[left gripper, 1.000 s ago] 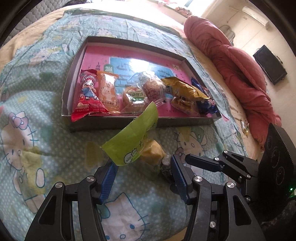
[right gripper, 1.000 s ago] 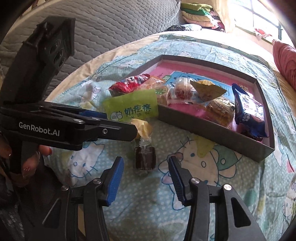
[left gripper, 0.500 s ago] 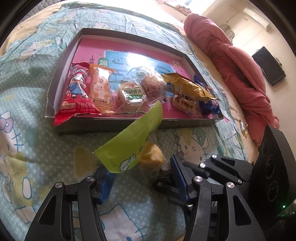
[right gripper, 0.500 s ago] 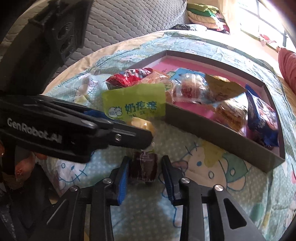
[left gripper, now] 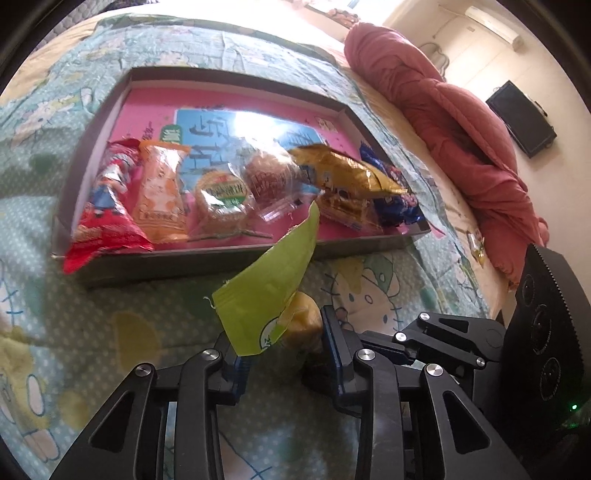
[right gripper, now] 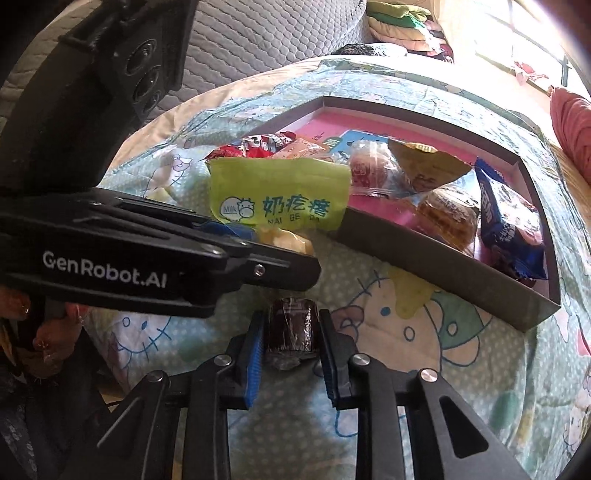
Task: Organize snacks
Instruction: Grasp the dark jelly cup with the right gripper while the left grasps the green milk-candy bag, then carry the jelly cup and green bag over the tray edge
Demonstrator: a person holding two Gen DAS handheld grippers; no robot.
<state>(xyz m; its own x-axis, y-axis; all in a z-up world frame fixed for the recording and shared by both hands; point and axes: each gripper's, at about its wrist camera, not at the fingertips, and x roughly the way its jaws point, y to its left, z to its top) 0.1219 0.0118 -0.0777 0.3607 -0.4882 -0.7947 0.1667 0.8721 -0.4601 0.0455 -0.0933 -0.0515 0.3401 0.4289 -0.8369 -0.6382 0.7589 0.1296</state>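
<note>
My left gripper (left gripper: pixel 282 341) is shut on a green-and-yellow milk snack packet (left gripper: pixel 269 291), held just above the bedsheet in front of the tray; the packet also shows in the right wrist view (right gripper: pixel 279 199). My right gripper (right gripper: pixel 291 328) is shut on a small dark brown wrapped snack (right gripper: pixel 291 326). The shallow grey tray with a pink floor (left gripper: pixel 229 99) lies ahead and holds several packets in a row: red (left gripper: pixel 107 206), orange (left gripper: pixel 159 195), a round cake (left gripper: pixel 221 195), a gold bag (left gripper: pixel 343 173), a blue one (right gripper: pixel 509 225).
A Hello Kitty bedsheet (left gripper: pixel 74 332) covers the bed. A red quilt (left gripper: pixel 461 122) is bunched at the right. A grey quilted headboard (right gripper: pixel 258 33) stands behind. The left gripper's body (right gripper: pixel 110 251) crosses the right wrist view at the left.
Both grippers closed: the left onto the green packet, the right onto the dark brown snack. Both moved closer to the tray.
</note>
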